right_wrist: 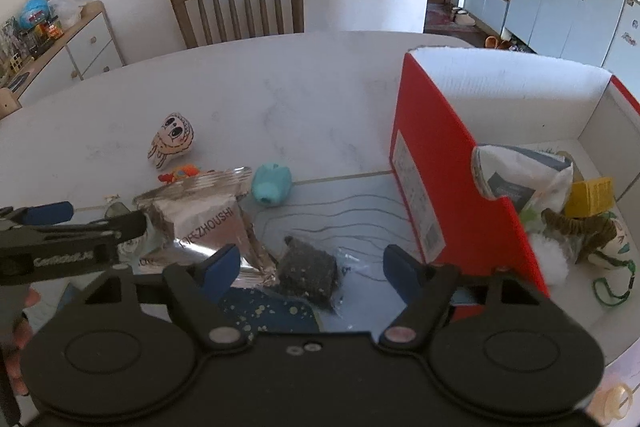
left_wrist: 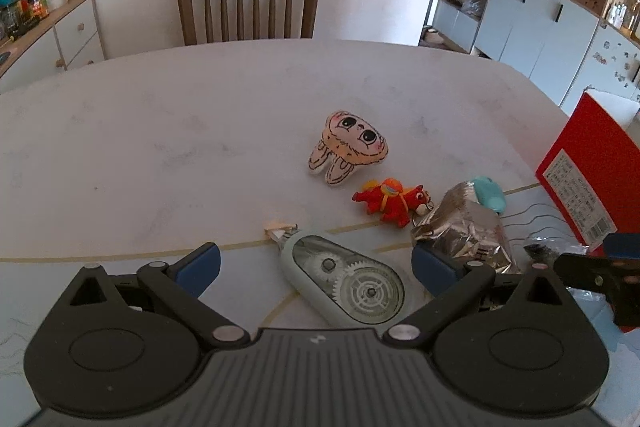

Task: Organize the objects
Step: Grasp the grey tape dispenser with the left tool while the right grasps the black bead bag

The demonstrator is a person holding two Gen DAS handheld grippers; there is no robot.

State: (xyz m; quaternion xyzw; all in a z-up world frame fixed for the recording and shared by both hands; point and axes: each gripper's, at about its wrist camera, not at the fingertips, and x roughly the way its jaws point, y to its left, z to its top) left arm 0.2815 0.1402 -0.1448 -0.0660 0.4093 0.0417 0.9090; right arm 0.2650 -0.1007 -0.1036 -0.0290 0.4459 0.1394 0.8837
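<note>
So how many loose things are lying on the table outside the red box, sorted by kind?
Toys: 3, the rabbit plush, red figure, teal toy
Foil packets: 1
Correction tape dispensers: 1
Dark wrapped snack blocks: 1
Total: 6

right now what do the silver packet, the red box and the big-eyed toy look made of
Silver packet: metallised foil or plastic film, shiny, judging by its creases and mirror-like glints.
Red box: cardboard, glossy red outside, white inside, with a rough torn top edge.
Big-eyed toy: seemingly soft printed fabric, matte and puffy.
</note>
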